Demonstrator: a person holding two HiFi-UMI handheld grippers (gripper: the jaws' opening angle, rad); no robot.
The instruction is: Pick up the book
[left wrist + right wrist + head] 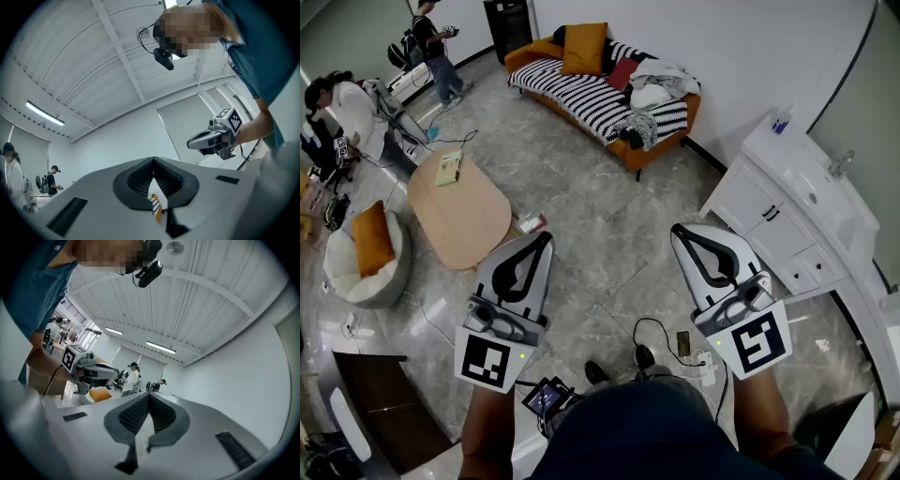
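Note:
The book (449,167), pale green and yellow, lies flat on the far end of an oval wooden table (464,216), up and to the left in the head view. My left gripper (547,236) is held in the air to the right of the table, well short of the book, with its jaws together and nothing in them. My right gripper (676,229) hangs level with it further right, jaws also together and empty. In the left gripper view the left gripper's tips (153,160) meet, and the right gripper (213,138) shows beyond. The right gripper view shows its own tips (149,394) closed.
A sofa (600,94) with a striped cover and cushions stands at the back. A white cabinet with a sink (806,202) lines the right wall. A beanbag seat (364,258) sits left of the table. Two people (352,117) are at the far left. Cables (661,342) lie on the floor.

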